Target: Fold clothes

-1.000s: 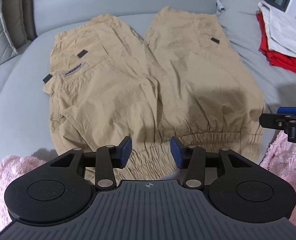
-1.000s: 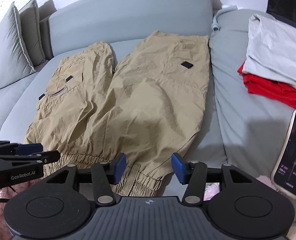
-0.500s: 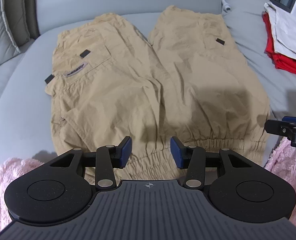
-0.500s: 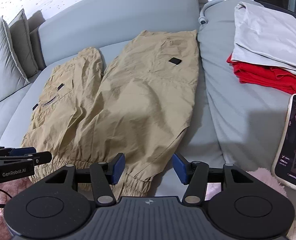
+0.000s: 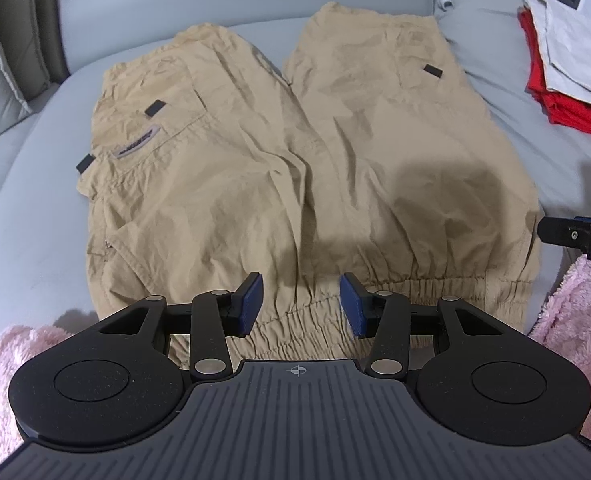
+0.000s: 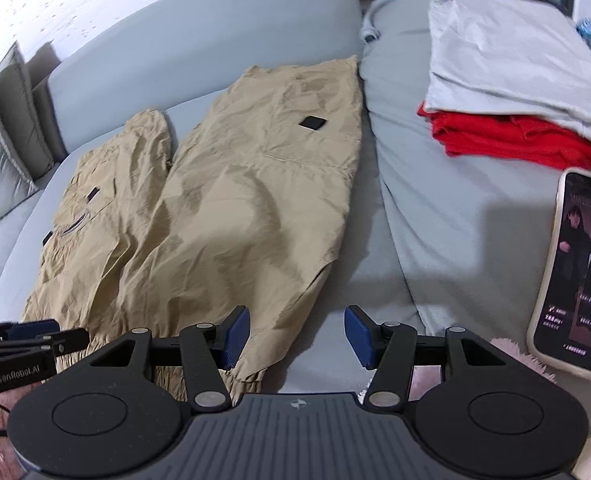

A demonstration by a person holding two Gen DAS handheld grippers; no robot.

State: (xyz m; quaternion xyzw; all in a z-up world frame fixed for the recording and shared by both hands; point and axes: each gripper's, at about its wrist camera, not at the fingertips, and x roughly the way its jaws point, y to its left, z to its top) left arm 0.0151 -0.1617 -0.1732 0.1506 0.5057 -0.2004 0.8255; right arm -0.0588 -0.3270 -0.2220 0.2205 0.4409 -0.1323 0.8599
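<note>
A: What's hidden from you?
B: Your left hand-held gripper (image 5: 300, 305) covers the near waistband of the khaki trousers (image 5: 287, 168); jaws half apart, empty. Your right hand-held gripper (image 6: 296, 333), also empty, hangs over their right edge.
A: Beyond?
B: Trousers flat on the grey sofa (image 6: 447, 216); phone (image 6: 571, 272), then red and grey folded clothes (image 6: 511, 96), cut off.
</note>
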